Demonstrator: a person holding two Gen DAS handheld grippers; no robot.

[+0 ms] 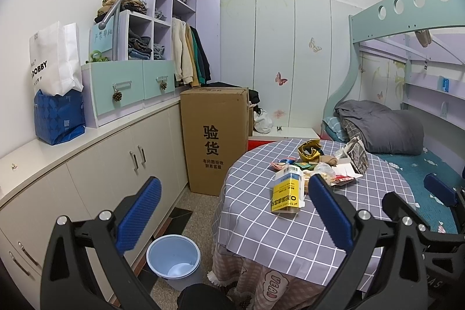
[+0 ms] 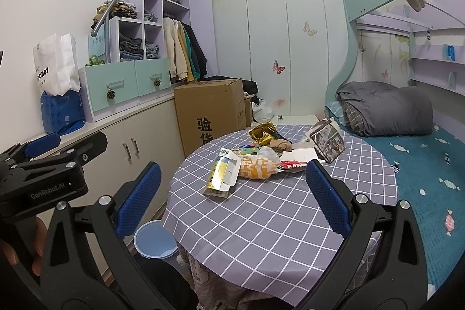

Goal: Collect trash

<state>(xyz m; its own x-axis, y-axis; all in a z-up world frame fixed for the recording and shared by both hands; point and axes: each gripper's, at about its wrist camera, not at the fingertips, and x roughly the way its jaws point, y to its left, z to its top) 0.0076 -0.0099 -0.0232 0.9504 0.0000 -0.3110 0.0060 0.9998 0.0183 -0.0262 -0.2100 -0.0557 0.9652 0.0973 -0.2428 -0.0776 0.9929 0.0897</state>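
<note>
A bedroom holds a bunk bed (image 2: 421,153) and a long low cabinet (image 1: 96,164) flanking a round table (image 2: 261,211) under a grey checked cloth. A tall cardboard box (image 1: 215,135) stands beyond the table, a blue bin (image 1: 173,257) on the floor beside it. Trash (image 2: 261,161) lies heaped across the table's far half, a yellow carton (image 1: 286,191) nearest; left gripper (image 1: 232,220) and right gripper (image 2: 229,202) both gape wide, empty.

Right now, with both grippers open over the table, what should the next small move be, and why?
Probably ease the right gripper forward onto the yellow carton: it is the nearest piece of the litter on the checked table, both grippers are empty, and the blue bin stands on the floor beside the table.
</note>
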